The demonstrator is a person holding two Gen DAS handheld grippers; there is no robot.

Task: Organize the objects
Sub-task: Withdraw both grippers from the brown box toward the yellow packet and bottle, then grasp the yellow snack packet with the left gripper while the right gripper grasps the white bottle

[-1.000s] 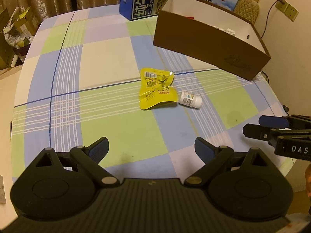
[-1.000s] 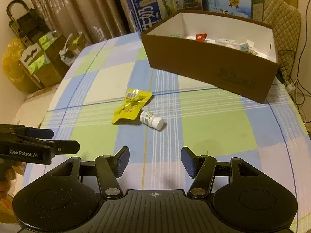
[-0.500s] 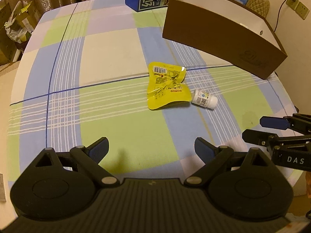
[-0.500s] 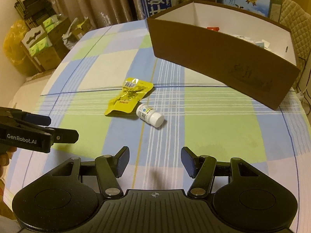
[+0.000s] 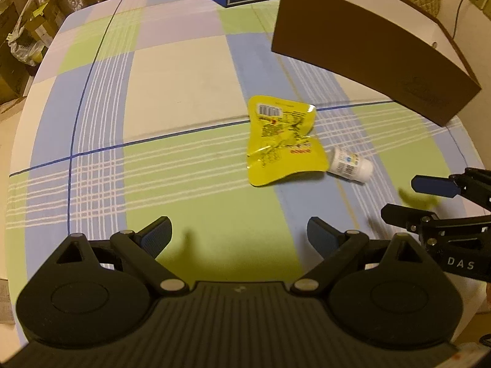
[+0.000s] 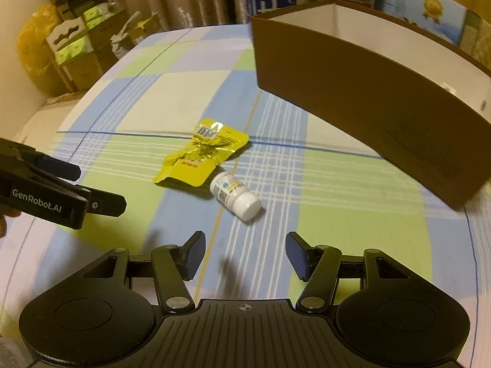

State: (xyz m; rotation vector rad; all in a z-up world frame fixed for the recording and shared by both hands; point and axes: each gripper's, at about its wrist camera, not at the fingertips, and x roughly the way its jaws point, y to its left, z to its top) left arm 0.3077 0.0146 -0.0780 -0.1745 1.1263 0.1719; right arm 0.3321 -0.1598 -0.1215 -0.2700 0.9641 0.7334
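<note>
Pouch (image 5: 284,141) and bottle (image 6: 236,196) lie touching on the table (image 5: 172,92), outside the box (image 6: 353,98). My left gripper (image 5: 239,233) and right gripper (image 6: 245,254) have their fingers wide and empty, so I judge both pickups remain.

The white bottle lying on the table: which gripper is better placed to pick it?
Probably the right gripper: the white bottle lies just ahead between its open jaws, while it is off to the side of the left gripper.
</note>
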